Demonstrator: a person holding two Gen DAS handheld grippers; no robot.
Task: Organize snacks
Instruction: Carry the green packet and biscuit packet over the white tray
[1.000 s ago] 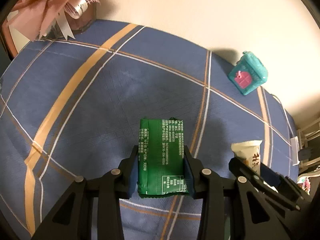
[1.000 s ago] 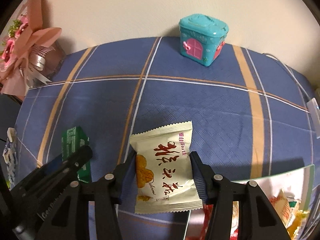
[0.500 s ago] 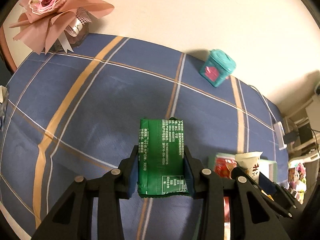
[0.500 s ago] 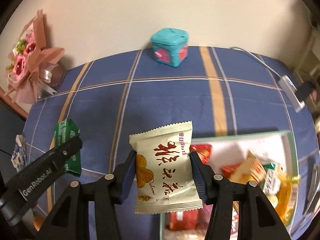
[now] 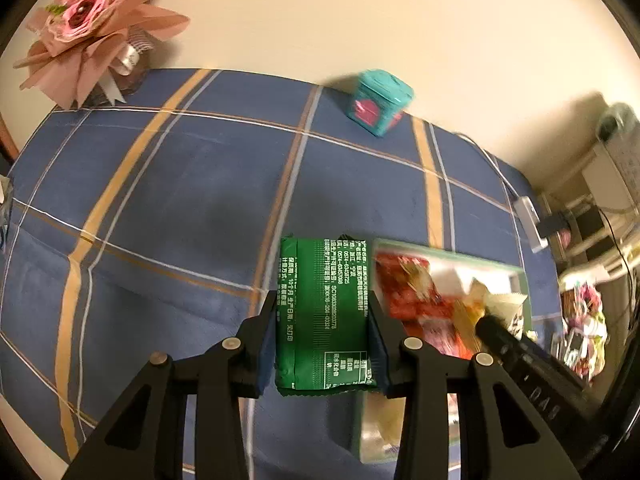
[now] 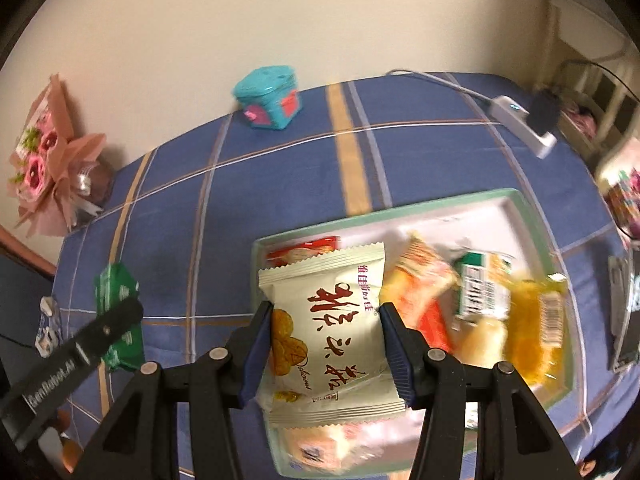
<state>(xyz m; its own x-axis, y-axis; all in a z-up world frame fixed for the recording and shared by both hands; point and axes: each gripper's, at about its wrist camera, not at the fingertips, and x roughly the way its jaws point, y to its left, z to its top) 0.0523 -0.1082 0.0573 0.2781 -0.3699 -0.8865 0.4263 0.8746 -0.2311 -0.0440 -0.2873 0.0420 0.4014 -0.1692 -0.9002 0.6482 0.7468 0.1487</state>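
Both arms have swung across to the tray (image 6: 532,216)! Right gripper (image 6: 326,346), clamped on the cream packet (image 6: 332,336), hangs over the tray's near-left corner; left gripper (image 5: 322,322), pinching the green packet (image 5: 322,312) lengthwise, sits just left of its rim.

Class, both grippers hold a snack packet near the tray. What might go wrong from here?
1. The right gripper holds the cream snack packet over the crowded green-rimmed tray; dropped there, it may land on other packets and slide.
2. The left gripper holds the green foil packet near the tray's edge; released now, it may miss.
3. The grippers are close and could collide.
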